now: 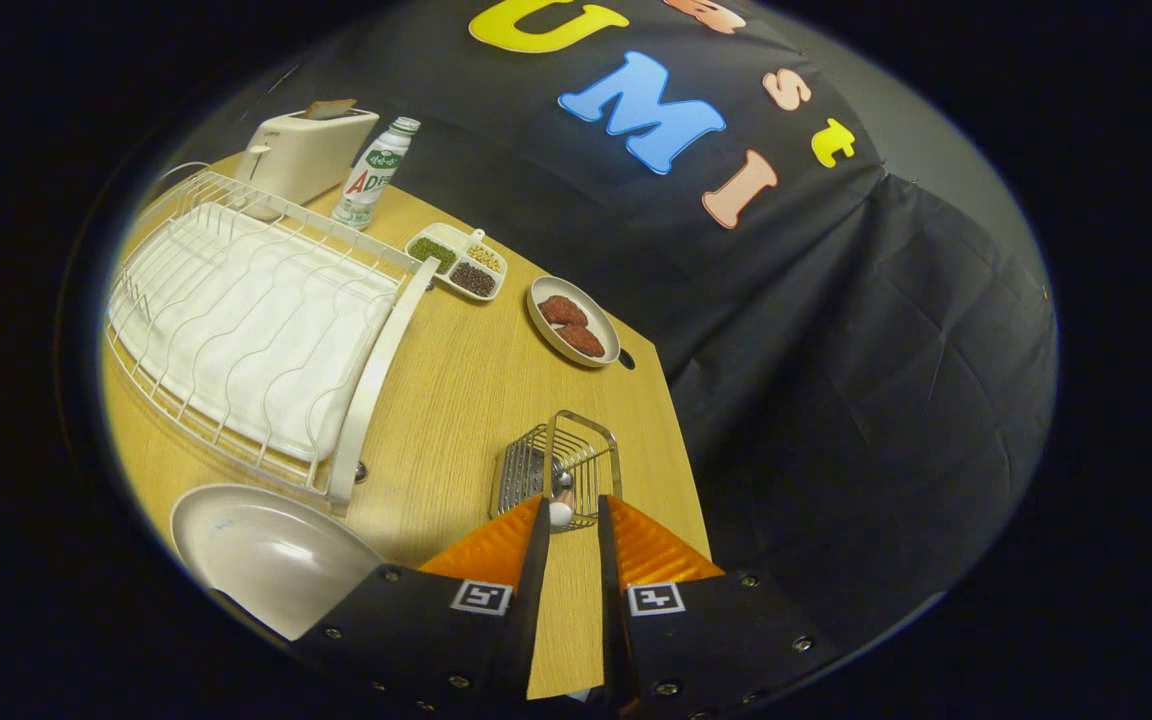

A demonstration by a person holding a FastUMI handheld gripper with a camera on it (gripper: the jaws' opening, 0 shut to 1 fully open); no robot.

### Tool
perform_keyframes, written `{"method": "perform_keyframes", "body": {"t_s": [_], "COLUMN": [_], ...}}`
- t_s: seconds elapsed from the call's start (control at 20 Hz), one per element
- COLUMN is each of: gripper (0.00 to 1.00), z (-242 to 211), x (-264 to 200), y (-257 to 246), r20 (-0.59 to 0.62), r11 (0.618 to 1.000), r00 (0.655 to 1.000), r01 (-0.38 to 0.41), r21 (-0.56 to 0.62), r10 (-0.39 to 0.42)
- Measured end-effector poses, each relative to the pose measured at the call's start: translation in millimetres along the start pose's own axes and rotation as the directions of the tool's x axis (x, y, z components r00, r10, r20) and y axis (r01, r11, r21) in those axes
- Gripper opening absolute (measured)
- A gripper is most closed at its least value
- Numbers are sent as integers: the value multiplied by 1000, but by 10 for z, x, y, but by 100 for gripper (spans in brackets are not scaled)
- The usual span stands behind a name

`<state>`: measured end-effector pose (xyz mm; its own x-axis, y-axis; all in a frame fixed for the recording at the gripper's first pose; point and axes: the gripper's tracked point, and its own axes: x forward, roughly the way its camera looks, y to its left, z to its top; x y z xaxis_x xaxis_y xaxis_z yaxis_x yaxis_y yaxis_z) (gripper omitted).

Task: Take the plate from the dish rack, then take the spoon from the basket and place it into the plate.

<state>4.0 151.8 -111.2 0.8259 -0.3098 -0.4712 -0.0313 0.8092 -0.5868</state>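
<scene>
- We see a big wooden table point(456, 400) with a black cloth wall behind it.
- The biggest thing on the table is the white dish rack point(256, 330). It has a white cloth in it and we see no plate in it.
- The plate point(266, 555) sits flat on the table, just beside the near corner of the rack. It is to the left of our gripper point(568, 512). So we think the first job is done.
- Far back stand a toaster point(304, 152) and a bottle point(374, 172). Nearer are a small tray of beans point(456, 262) and a dish with two brown patties point(573, 322). We do not need these.
- The little wire basket point(558, 468) stands right ahead of our gripper, touching its tips or nearly so.
- The spoon point(561, 505) is in that basket. Its white round end pokes up right at the gap between the orange fingers point(496, 545). We cannot see the rest of it well, but we think it stands up and down in the basket.
- The fingers are only a little way apart, with a thin strip of table showing between them. The spoon end is at the tips, but we cannot tell if both fingers press on it.
- We think the next move turns on one thing: the spoon is straight ahead and the plate is off to the left, so the spoon must come up and out, then go left.
</scene>
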Motion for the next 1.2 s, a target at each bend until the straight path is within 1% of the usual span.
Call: {"method": "perform_keyframes", "body": {"t_s": [0.15,0.25,0.3,0.35,0.5,0.55,0.6,0.65,0.7,0.85,0.9,0.95,1.0,1.1,1.2], "gripper": [28,28,36,41,41,45,67,77,85,84,69,57,28,16,16], "z": [36,35,5,-4,-67,-76,-93,-107,-86,-114,-110,-96,-93,-119,-160], "x": [30,48,60,92,189,212,271,357,336,430,452,440,478,450,434], "y": [120,116,106,104,116,77,62,60,61,-8,11,43,70,42,68], "r20": [2,7,3,-5,-29,-37,-43,-45,-48,-64,-62,-57,-53,-59,-67], "r11": [999,999,998,998,998,998,998,998,998,998,998,998,997,996,996], "r00": [1000,1000,1000,1000,999,999,999,999,999,998,998,998,998,998,997], "r01": [-27,-21,-18,-21,-26,-17,-18,-19,-19,-4,-14,-34,-45,-33,-42], "r21": [-31,-47,-52,-52,-52,-59,-59,-59,-62,-66,-65,-61,-64,-83,-75], "r10": [27,21,18,21,24,15,16,17,16,0,10,30,42,28,37]}}
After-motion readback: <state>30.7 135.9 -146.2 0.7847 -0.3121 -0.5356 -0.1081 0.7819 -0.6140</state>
